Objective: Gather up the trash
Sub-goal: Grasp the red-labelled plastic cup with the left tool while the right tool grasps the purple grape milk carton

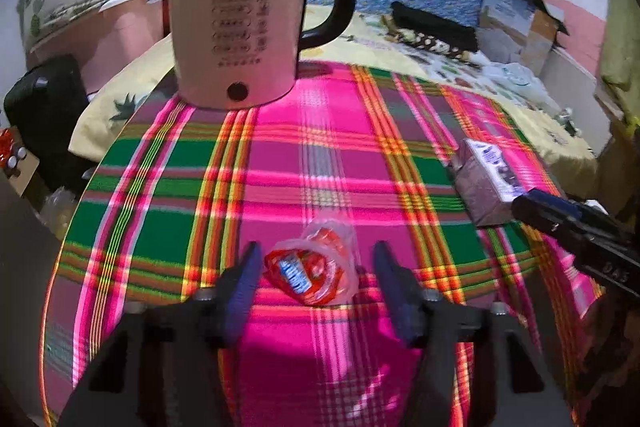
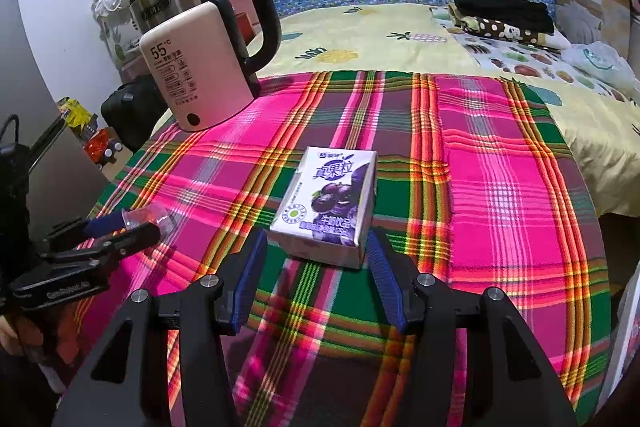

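Both jaws are gaping wide, gripping nothing.
Left gripper is straddling a crumpled red-and-clear plastic wrapper; right gripper is framing a purple-and-white juice carton.

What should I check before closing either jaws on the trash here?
1. Left gripper jaws open: ok.
2. Red wrapper lies between the left jaws: ok.
3. Right gripper jaws open: ok.
4. Purple drink carton centred between the right jaws: not ok, only its near end sits at the fingertips.
5. Kettle clear of both grasps: ok, it stands at the far edge of the plaid cloth.
6. Bin or bag for the trash located: cannot tell, none shows in either view.
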Demonstrator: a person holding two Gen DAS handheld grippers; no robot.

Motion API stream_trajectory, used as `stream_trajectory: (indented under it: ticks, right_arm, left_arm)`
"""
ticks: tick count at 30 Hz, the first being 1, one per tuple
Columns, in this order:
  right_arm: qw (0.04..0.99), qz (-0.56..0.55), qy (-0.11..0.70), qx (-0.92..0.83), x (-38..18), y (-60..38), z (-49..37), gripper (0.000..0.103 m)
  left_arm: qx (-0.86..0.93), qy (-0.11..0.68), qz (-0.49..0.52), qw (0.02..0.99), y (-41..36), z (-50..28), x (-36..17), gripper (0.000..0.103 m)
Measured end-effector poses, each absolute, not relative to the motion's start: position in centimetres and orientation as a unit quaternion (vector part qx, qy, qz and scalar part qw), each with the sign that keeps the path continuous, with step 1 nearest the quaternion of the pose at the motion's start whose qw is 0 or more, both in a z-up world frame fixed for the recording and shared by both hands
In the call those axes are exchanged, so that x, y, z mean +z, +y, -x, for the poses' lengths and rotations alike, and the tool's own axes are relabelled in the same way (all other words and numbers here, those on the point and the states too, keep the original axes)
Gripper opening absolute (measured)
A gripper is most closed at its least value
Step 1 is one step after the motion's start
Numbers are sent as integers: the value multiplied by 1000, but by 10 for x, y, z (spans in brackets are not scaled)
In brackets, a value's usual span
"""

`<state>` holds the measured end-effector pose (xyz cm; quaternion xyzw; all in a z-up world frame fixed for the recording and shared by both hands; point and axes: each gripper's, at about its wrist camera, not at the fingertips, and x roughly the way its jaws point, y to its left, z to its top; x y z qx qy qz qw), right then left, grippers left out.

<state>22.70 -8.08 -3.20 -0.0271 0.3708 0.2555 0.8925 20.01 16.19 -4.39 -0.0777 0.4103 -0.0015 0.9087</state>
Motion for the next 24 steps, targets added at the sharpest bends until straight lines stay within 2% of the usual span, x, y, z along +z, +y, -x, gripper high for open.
stream_trajectory:
  ticks: [4, 6, 7, 16, 18, 24]
  right_arm:
    - [895, 31, 369, 250, -34, -76, -230, 55]
    - [896, 33, 371, 242, -35, -73, -233, 65]
    - [897, 37, 372, 236, -37, -70, -234, 65]
    - [897, 36, 393, 200, -43, -73, -245, 65]
    - [894, 27, 396, 206, -41, -77, -244, 56]
    - [899, 29, 374, 224, -31, -88, -225, 55]
  left_arm:
    - [10, 406, 77, 911, 159, -198, -46, 45]
    - [18, 405, 75, 911, 156, -197, -46, 45]
    - [21, 405, 74, 911, 156, -197, -46, 45]
    - [24, 403, 81, 911, 156, -196, -47, 45]
    - [18, 401, 88, 912, 155, -194, -46, 45]
    - [14, 389, 95, 916, 145, -179, -38, 45]
